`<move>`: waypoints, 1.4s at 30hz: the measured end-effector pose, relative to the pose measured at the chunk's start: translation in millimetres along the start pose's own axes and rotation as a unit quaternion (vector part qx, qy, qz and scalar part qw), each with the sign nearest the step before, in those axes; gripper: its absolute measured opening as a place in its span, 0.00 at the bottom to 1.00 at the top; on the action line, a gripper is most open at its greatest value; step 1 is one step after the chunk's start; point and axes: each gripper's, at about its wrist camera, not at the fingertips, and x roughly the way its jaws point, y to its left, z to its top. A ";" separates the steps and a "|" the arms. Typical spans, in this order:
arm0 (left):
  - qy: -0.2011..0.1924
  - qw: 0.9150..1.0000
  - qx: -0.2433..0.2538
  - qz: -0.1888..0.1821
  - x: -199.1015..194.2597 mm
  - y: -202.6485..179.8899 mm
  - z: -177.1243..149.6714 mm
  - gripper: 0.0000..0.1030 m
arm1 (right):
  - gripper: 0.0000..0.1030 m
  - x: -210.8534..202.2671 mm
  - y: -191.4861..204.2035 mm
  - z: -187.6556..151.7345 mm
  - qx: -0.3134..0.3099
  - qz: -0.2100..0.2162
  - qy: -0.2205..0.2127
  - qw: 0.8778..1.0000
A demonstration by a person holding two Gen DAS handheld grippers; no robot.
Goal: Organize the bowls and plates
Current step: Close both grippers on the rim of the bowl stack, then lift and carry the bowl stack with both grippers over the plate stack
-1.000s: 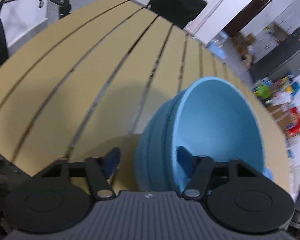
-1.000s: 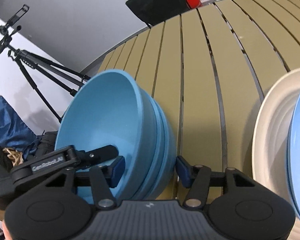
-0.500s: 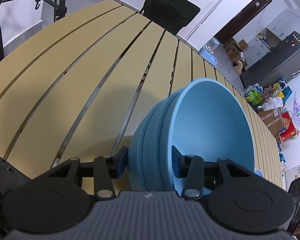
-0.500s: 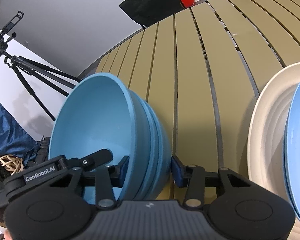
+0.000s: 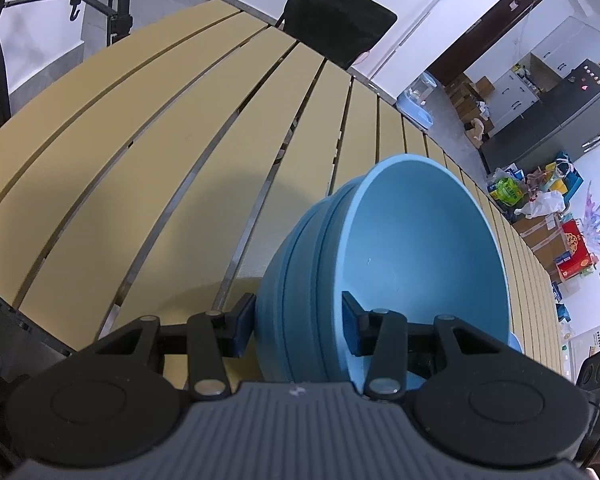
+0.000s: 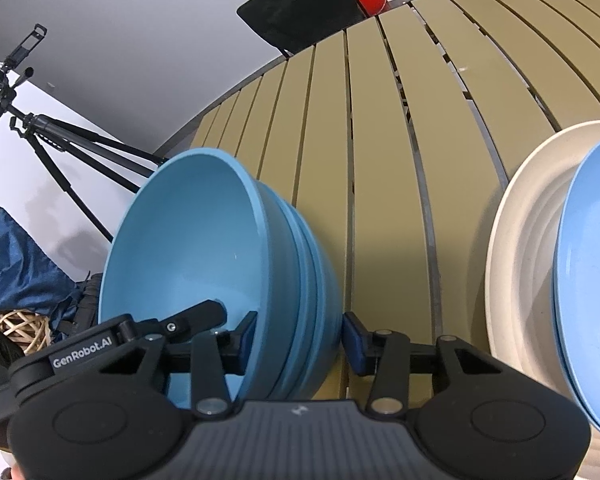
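Left wrist view, bowls: a nested stack of matte light-blue round bowls is seen tilted on its side over the tan slatted table, the opening turned to the right.
Left wrist view, grip: the stack's near rim is clamped by the left gripper, one blue pad on the outer wall, the other inside the innermost bowl.
Left wrist view, change: a second ago the pads were still apart from the wall; the jaws are now closed onto it.
Right wrist view, bowls: the same stack is shown with its opening turned left.
Right wrist view, grip: the opposite rim is pinched by the right gripper; its jaws have just been closing, with the bowl walls between them.
Right wrist view, plates: a pale-blue plate is seen lying in a cream ridged plate, near the bowls on the right.
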 end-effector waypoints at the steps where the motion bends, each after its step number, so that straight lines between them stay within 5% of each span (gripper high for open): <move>1: -0.001 1.000 0.001 0.000 -0.9 -0.6 -0.2 0.43 | 0.42 -1.8 0.2 0.1 0.000 0.001 -0.001 1.000; 42: -0.035 0.997 0.066 -0.019 -50.4 -88.4 -38.9 0.43 | 0.42 -102.8 -31.6 -20.0 0.024 0.027 -0.071 0.997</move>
